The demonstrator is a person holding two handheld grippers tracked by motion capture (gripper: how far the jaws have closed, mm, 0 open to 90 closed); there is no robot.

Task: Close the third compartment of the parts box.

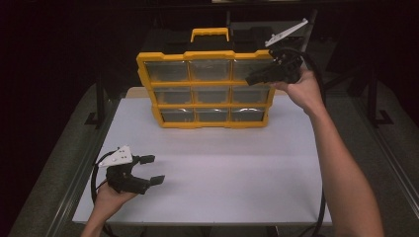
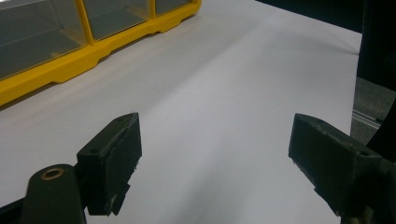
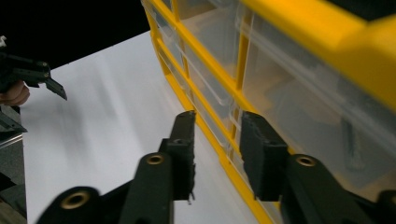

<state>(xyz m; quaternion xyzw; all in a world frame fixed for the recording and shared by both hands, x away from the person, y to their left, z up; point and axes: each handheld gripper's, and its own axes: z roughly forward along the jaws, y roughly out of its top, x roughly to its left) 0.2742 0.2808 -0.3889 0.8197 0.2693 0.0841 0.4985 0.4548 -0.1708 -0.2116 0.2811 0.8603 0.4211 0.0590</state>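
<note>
We're looking down on a yellow organiser (image 1: 207, 89) with clear drawers, standing upright at the far side of the white table (image 1: 222, 182), its handle (image 1: 210, 33) on top. Our right gripper (image 1: 254, 76) is up at the organiser's top right drawer (image 1: 249, 69), held level and pointing at the front of the cabinet; from its own view the jaws stand part open with a narrow gap, nothing pinched between them, and the drawer fronts sit just beyond the tips. Whether a tip touches the drawer we cannot tell. Our left gripper (image 1: 152, 169) rests low near the table's near left corner, well apart from the organiser, jaws spread wide over bare table and holding nothing.
</note>
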